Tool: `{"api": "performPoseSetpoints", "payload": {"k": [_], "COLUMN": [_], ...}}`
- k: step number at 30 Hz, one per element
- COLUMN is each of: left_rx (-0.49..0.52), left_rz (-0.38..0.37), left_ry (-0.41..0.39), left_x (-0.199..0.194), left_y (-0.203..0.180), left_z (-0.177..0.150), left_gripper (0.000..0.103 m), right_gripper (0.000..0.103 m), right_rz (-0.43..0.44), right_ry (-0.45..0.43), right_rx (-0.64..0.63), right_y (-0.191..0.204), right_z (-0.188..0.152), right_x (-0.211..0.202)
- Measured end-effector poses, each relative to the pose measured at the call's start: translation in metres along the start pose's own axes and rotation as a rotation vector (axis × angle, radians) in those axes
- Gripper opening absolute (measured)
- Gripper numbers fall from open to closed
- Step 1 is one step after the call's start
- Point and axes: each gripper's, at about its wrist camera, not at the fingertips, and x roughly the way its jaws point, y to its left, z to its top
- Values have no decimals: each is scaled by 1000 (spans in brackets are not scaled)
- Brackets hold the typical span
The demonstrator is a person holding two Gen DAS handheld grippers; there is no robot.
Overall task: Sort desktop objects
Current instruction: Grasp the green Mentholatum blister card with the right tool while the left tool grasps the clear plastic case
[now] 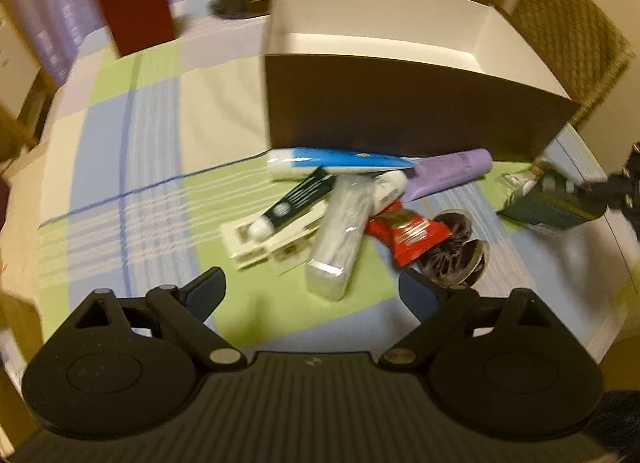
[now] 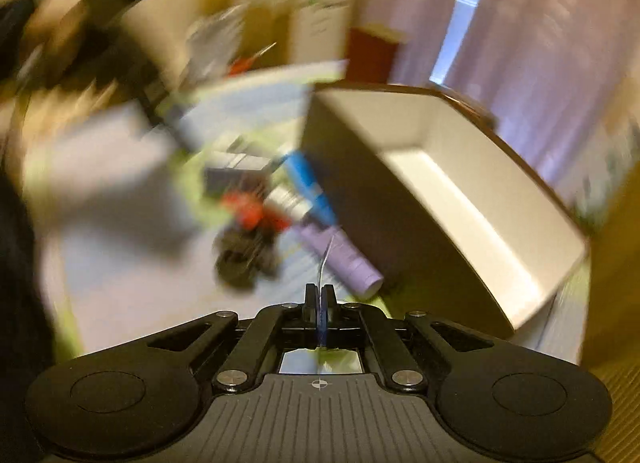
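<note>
A checked tablecloth (image 1: 132,151) covers the table. The brown box (image 1: 400,119) looks empty, so sorting has barely begun: blue tube (image 1: 340,159), purple tube (image 1: 448,173), red tube (image 1: 408,231) and silver packet (image 1: 340,235) lie heaped before it. Left gripper (image 1: 312,295) spread, empty; right gripper (image 2: 319,299) pressed together on a thin clear packet edge (image 2: 326,259).
</note>
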Motion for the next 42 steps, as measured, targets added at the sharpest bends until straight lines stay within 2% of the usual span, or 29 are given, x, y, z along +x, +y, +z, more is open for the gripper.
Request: {"api": "performPoseSetpoints", "payload": {"k": [1, 3, 4, 5, 6, 7, 8, 10, 12, 13, 14, 16, 19, 23, 26, 28, 30, 35, 36, 37, 40, 42], "left_rx": [25, 77, 98, 120, 136, 147, 158, 177, 195, 203, 209, 220, 235, 167, 147, 118, 94, 37, 27, 18, 1, 4], "left_rz": [-3, 0, 1, 3, 5, 5, 3, 3, -5, -12, -19, -22, -18, -62, -58, -67, -59, -28, -28, -25, -32, -35], "left_ry": [-1, -3, -3, -2, -2, -2, -2, 4, 11, 16, 25, 34, 39, 65, 70, 74, 79, 94, 97, 98, 90, 90], "left_x": [5, 15, 19, 23, 27, 31, 35, 42, 49, 52, 56, 61, 60, 44, 29, 21, 16, 14, 15, 16, 16, 16], "left_y": [-3, -7, -9, -11, -12, -13, -13, -14, -15, -16, -18, -20, -25, -21, -21, -21, -21, -15, -13, -11, -8, -7], "left_z": [2, 6, 8, 10, 12, 14, 17, 20, 23, 25, 25, 25, 24, 15, 1, -9, -18, -34, -36, -38, -39, -40], "left_gripper": [78, 74, 67, 60, 58, 58, 58, 56, 49, 47, 41, 39, 27, 25, 25, 25, 25, 25, 25, 25, 25, 25], "right_gripper": [0, 0, 3, 14, 34, 46, 65, 66, 66, 66, 66, 66, 66, 65, 65, 65, 65, 65, 50, 43, 38, 34], "right_rz": [10, 27, 27, 40, 52, 55, 62, 81, 77, 68, 54, 27, -4, -38, -36, -56, -88, -115, -118, -119, -118, -119], "right_ry": [15, 52, 61, 80, 100, 106, 104, 85, 87, 88, 87, 83, 67, 61, 70, 104, 143, 174, 176, 174, 199, 208], "right_rx": [-29, -35, -13, 28, 80, 138, 196, 318, 442, 497, 548, 650, 765, 815, 837, 861, 885, 954, 965, 976, 965, 903], "right_y": [10, 25, 30, 32, 34, 34, 35, 32, 26, 21, 16, 7, -6, -15, -20, -23, -27, -35, -37, -38, -38, -31], "right_z": [-4, -14, -19, -24, -28, -33, -38, -48, -53, -54, -56, -59, -57, -41, -29, -23, -17, -14, -14, -15, -19, -19], "right_x": [1, 6, 7, 8, 11, 11, 9, 4, 1, 0, -3, -9, -17, -12, 3, 18, 33, 52, 55, 58, 68, 69]}}
